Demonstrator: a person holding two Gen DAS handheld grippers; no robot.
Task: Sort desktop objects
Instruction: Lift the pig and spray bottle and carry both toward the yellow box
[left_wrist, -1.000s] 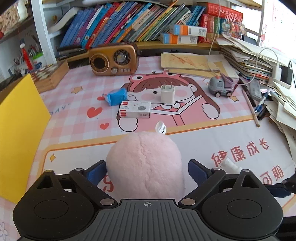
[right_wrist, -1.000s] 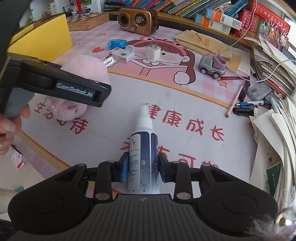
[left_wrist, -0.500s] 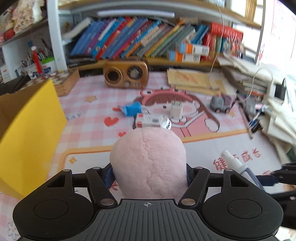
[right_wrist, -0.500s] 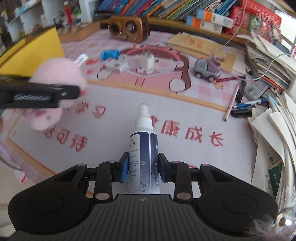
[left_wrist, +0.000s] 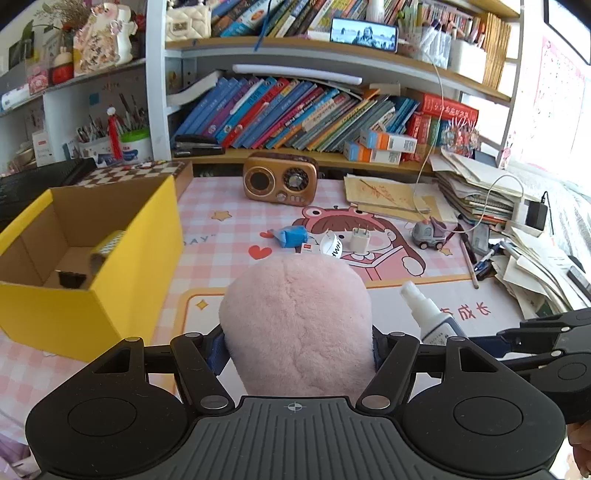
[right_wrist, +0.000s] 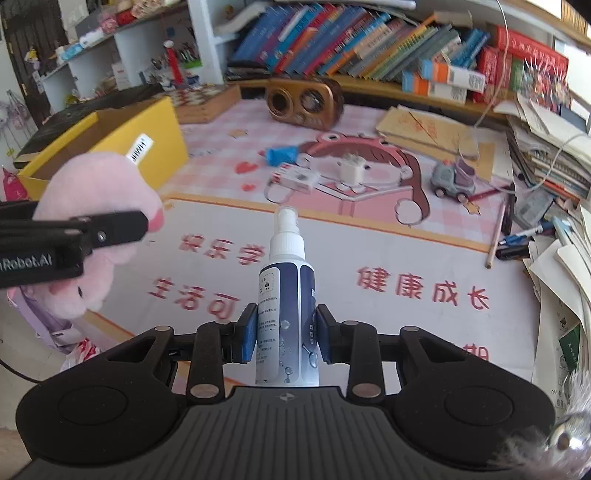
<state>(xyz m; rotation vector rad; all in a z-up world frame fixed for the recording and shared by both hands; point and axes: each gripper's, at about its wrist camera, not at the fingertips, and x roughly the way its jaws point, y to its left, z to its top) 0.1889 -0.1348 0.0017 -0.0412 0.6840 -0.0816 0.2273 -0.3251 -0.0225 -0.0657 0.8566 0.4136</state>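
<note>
My left gripper (left_wrist: 297, 341) pinches the round pink plush toy (left_wrist: 295, 325) between its fingers, held above the tabletop (left_wrist: 221, 236) right of the open yellow cardboard box (left_wrist: 110, 288). My right gripper (right_wrist: 286, 334) clamps the white-and-navy spray bottle (right_wrist: 286, 295), nozzle pointing far.

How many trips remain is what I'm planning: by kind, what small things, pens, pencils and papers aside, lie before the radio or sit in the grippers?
Plush toy: 1, left gripper
Spray bottle: 1, right gripper
Blue packet: 1
White box: 1
Charger plug: 1
Toy truck: 1
Total: 6
</note>
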